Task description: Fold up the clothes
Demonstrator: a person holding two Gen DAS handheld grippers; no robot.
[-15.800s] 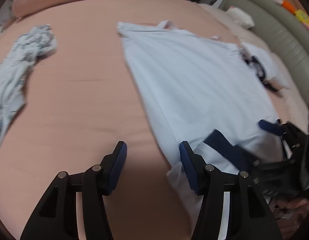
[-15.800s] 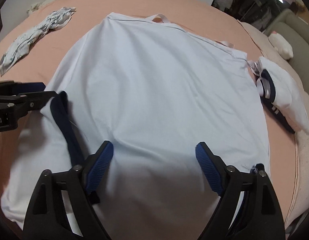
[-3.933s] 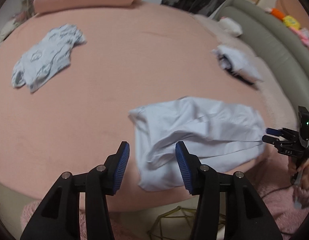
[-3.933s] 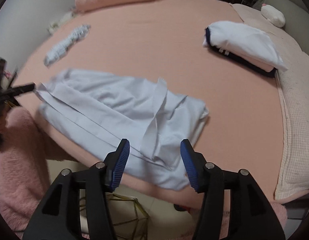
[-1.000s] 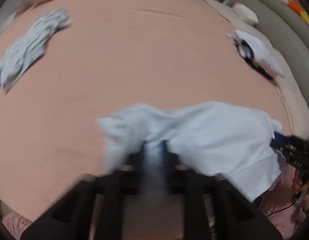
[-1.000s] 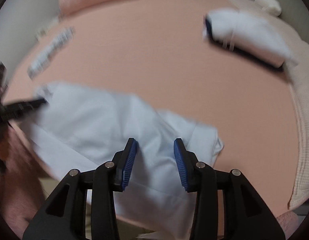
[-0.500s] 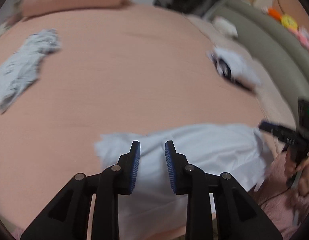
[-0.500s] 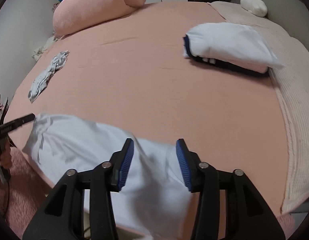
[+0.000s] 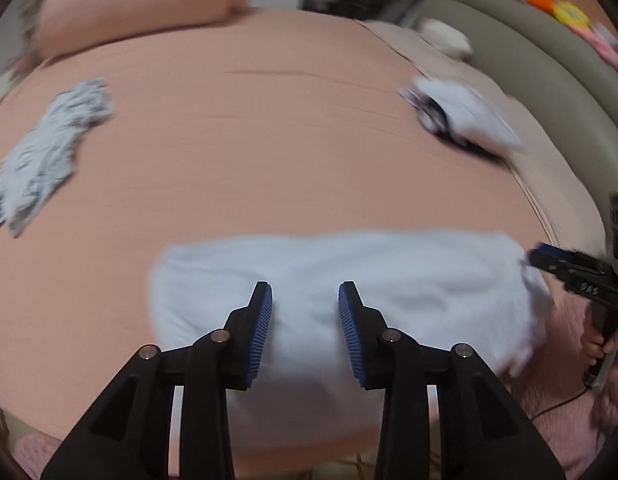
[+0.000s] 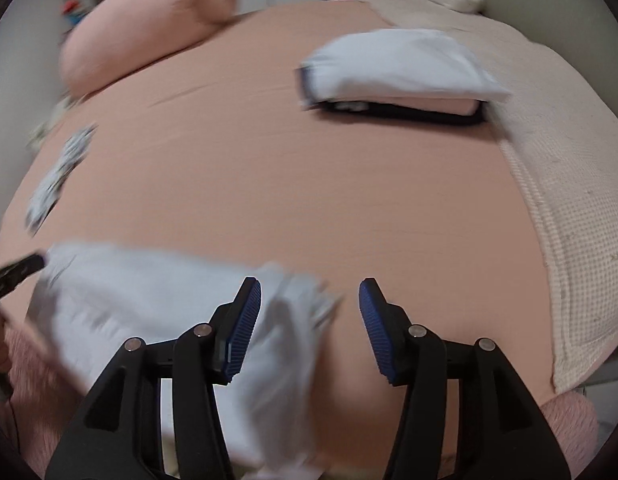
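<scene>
Showing pink layer beneath folded stack [image 10: 397, 56], blurred in left view.

Bed sheet [image 9: 269, 152]: plain salmon pink. Folded garment [image 9: 389, 280] at the bed's near edge: pale blue-white, no print. Crumpled garment [image 9: 49, 152] toward the bed's left side: white with grey-blue print. Stack [image 10: 397, 72] toward the bed's right side: white over pink over navy. Pillow [image 10: 149, 12] at the bed's far end: pink. Claw pads [image 9: 261, 332]: ribbed blue on black arms.
</scene>
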